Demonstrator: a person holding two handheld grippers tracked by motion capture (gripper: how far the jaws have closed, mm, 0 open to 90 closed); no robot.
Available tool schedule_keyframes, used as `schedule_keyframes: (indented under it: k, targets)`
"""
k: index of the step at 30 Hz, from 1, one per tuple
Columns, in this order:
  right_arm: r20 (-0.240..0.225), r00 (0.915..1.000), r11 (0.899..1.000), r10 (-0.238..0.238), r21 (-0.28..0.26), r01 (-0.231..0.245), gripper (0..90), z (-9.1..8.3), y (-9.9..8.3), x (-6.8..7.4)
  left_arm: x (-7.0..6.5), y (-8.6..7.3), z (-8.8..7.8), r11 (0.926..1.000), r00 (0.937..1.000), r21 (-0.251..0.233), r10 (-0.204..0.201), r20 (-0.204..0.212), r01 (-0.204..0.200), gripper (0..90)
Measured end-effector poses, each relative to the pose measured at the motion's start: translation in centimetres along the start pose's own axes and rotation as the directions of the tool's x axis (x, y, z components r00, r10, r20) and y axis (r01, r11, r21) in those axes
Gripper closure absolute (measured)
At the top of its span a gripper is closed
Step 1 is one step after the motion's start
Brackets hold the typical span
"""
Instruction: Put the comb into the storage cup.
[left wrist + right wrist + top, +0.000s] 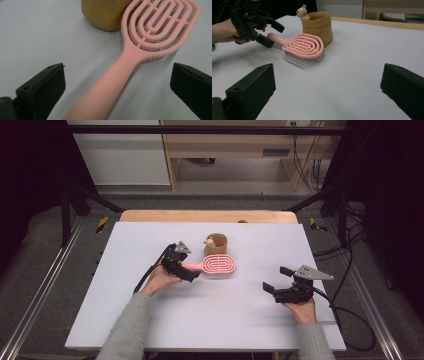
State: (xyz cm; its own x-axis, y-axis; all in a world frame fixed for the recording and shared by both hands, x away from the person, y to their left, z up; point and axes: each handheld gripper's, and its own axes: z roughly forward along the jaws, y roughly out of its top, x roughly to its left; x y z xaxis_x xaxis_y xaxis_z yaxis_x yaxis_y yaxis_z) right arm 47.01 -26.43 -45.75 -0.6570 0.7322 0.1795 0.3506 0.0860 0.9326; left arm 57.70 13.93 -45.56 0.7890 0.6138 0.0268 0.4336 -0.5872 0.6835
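A pink hairbrush (220,265) lies bristles down on the white tabletop (210,320), its oval head touching a small tan pouch (218,246). My left gripper (192,266) is open. Its jaws stand wide on either side of the brush's handle and do not press it. From the left gripper view, the handle (107,85) runs up between the jaws of the left gripper (117,72) to the brush head (155,27). My right gripper (276,279) is open with nothing in it, well to the right of the brush. The right gripper view shows the brush (304,46) ahead.
A small bear figure (302,12) pokes out of the tan pouch (318,25) behind the brush. The table's wooden far edge (210,216) lies beyond. Metal rails and cables run along both sides of the table.
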Motion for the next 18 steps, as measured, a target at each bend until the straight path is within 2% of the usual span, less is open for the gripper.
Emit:
schedule_keyframes:
  k: [4, 8, 18]
  targets:
    - [0.0, 1.0, 1.0, -0.002, 0.0, 0.002, 0.3, 0.0, 0.0, -0.01, -0.21, 0.18, 0.19, 0.9999, 0.9999, 0.004, 0.013, -0.003, -0.013, 5.3]
    - [0.0, 1.0, 1.0, -0.003, -0.002, 0.003, 0.3, 0.0, 0.01, -0.02, -0.52, 0.39, 0.64, 0.9987, 0.9992, 0.032, 0.04, -0.008, -0.04, 12.5]
    - [-0.001, 1.0, 1.0, -0.001, -0.001, 0.001, 0.3, 0.0, 0.01, 0.0, -0.59, 0.53, 0.98, 0.997, 0.998, 0.046, 0.063, 0.0, -0.063, 35.6]
